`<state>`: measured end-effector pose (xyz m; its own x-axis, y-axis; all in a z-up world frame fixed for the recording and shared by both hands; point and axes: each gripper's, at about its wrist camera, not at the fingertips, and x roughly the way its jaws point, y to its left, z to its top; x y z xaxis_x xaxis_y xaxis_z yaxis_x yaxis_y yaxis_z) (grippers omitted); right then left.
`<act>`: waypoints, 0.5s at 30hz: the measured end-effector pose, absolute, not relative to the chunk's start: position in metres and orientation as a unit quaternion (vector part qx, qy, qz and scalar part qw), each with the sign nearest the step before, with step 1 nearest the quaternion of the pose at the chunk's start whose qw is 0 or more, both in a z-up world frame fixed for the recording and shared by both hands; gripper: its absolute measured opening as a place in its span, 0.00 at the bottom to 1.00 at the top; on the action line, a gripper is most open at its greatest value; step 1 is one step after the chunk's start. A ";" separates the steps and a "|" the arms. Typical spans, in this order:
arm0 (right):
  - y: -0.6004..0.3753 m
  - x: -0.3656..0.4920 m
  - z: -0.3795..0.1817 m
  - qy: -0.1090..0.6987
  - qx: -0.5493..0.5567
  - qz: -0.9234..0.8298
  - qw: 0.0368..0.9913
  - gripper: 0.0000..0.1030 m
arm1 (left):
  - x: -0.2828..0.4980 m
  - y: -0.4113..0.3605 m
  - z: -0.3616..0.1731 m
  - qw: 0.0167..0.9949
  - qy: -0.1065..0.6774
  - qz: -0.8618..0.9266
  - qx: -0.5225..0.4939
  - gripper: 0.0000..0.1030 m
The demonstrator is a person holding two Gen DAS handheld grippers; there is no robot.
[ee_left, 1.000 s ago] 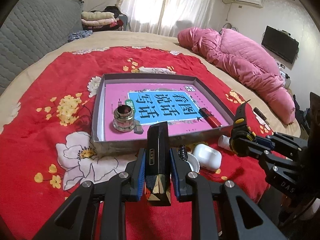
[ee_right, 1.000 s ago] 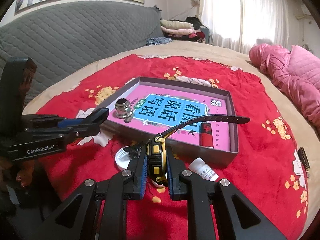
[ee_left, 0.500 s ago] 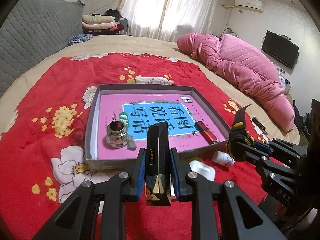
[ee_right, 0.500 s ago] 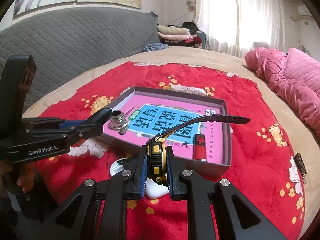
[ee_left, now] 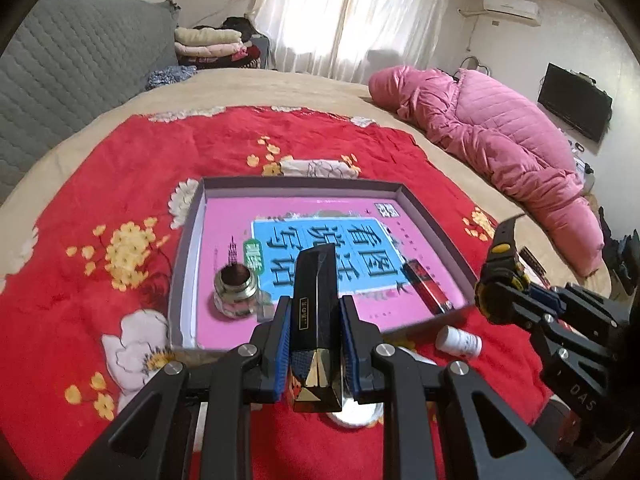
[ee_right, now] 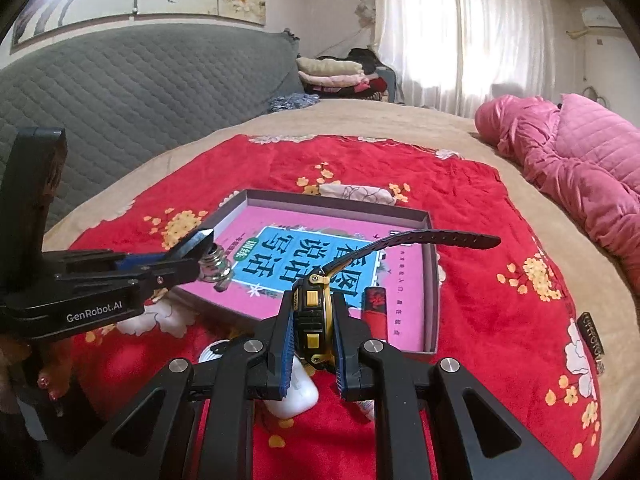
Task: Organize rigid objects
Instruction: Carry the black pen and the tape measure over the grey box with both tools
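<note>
My left gripper (ee_left: 314, 336) is shut on a tall black box (ee_left: 316, 300) and holds it above the near edge of a shallow grey tray (ee_left: 304, 186) lined with a pink book. My right gripper (ee_right: 312, 328) is shut on a black and yellow watch (ee_right: 314, 320), its strap (ee_right: 432, 238) reaching over the tray (ee_right: 430, 264). In the tray lie a metal fitting (ee_left: 236, 290) (ee_right: 214, 270) and a red lighter (ee_left: 426, 286) (ee_right: 374, 308). The right gripper and watch show at the right of the left wrist view (ee_left: 500, 280).
On the red flowered cloth (ee_left: 100, 200) before the tray lie a small white bottle (ee_left: 458, 342), a white earbud case (ee_right: 296, 394) and a round white lid (ee_left: 356, 412). A pink quilted coat (ee_left: 500, 136) lies at the right, a grey headboard (ee_right: 140, 88) at the left.
Both grippers have risen and moved forward towards the tray, still holding the box and the watch. The tray and its contents have stayed put.
</note>
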<state>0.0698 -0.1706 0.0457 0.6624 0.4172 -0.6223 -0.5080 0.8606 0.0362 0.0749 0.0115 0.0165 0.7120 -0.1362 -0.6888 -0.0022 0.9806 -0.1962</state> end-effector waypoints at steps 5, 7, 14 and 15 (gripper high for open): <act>-0.166 0.077 0.050 0.319 -0.073 0.250 0.911 0.16 | 0.093 0.019 0.022 0.912 0.395 -0.009 -0.109 0.22; -0.165 0.081 0.053 0.318 -0.076 0.246 0.912 0.16 | 0.100 0.020 0.024 0.912 0.395 -0.007 -0.108 0.22; -0.164 0.097 0.061 0.315 -0.075 0.233 0.917 0.16 | 0.115 0.020 0.021 0.908 0.403 -0.010 -0.115 0.22; -0.163 0.100 0.062 0.314 -0.076 0.232 0.918 0.16 | 0.116 0.019 0.019 0.906 0.406 -0.010 -0.116 0.22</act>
